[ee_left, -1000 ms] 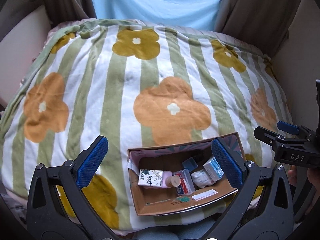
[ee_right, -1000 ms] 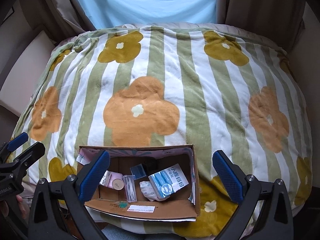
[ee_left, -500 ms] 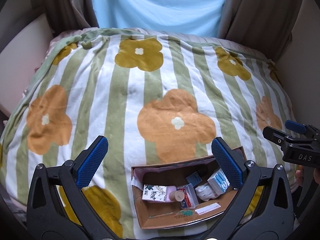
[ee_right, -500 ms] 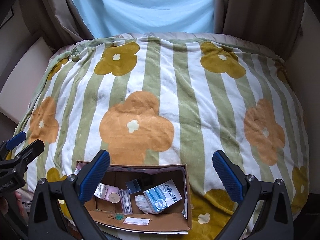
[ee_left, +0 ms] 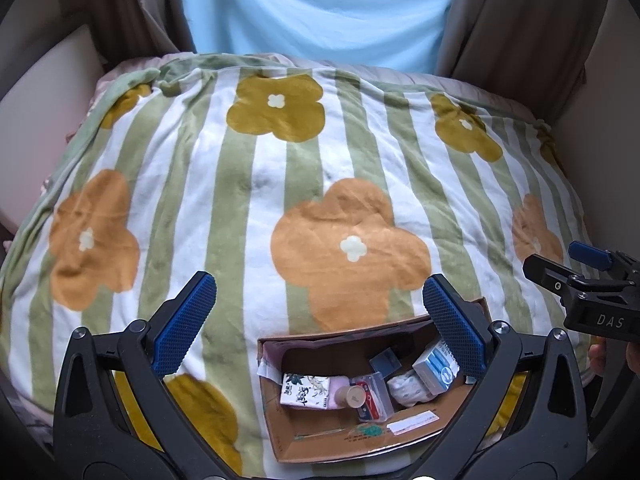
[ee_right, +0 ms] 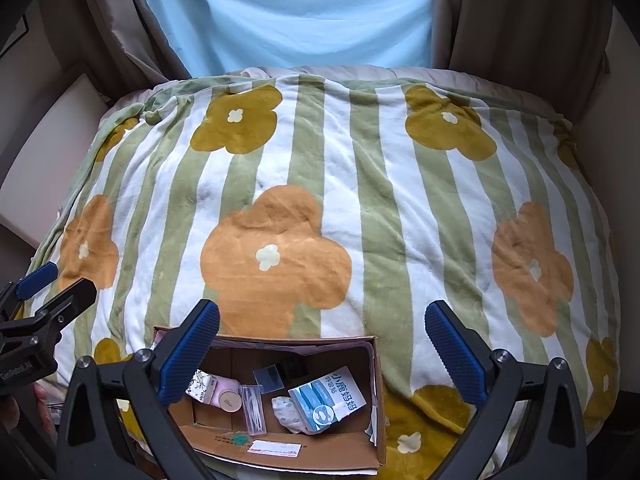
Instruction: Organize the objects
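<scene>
An open cardboard box [ee_left: 320,438] [ee_right: 328,446] sits at the near edge of the bed. Inside lie a blue and white packet [ee_left: 434,366] [ee_right: 328,402], a floral tissue pack [ee_left: 306,390], a small pink bottle with a tan cap [ee_left: 348,396] [ee_right: 226,396], a clear case of swabs [ee_right: 254,408] and a crumpled white item [ee_right: 286,408]. My left gripper [ee_left: 320,320] is open and empty above the box. My right gripper [ee_right: 320,340] is open and empty above the box. Each gripper shows in the other's view: the right one [ee_left: 592,292], the left one [ee_right: 36,320].
A striped blanket with orange and mustard flowers [ee_left: 320,200] [ee_right: 360,208] covers the bed. A light blue curtain [ee_left: 320,8] and brown drapes [ee_right: 520,20] hang behind it. Pale walls [ee_left: 36,92] flank the bed.
Both grippers have pulled back and up, so the box sits lower and smaller in both views. Both stay open and empty.
</scene>
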